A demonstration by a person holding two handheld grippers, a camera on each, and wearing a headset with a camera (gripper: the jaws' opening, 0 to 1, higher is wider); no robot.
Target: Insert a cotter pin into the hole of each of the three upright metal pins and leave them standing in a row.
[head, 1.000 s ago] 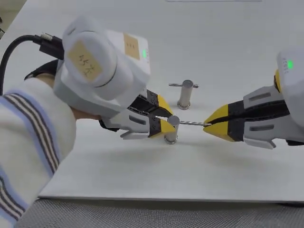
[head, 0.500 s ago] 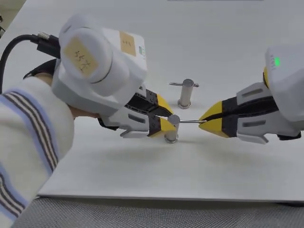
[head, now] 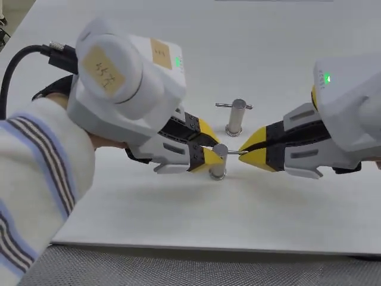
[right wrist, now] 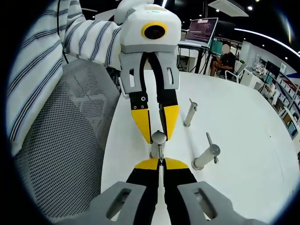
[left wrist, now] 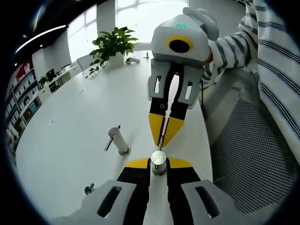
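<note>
One cotter pin (head: 233,152) lies level at frame centre, its long axis running left-right, tip pointing left at the head of the upright metal pin (head: 218,162). The right gripper (head: 245,151) pinches its right end, and the left gripper (head: 208,145) clamps the upright metal pin from the left. Just above stands a second metal pin (head: 236,117), crossed by its own cotter.

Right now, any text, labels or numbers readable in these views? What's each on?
Tan sticker on the rounded back of the left gripper: handwritten marks, too blurred to read.
Second tan sticker on the same casing: faint marks, unreadable.
Monitor behind the table, right gripper view: lines of text, too small to read.
Nothing else carries legible text.
</note>
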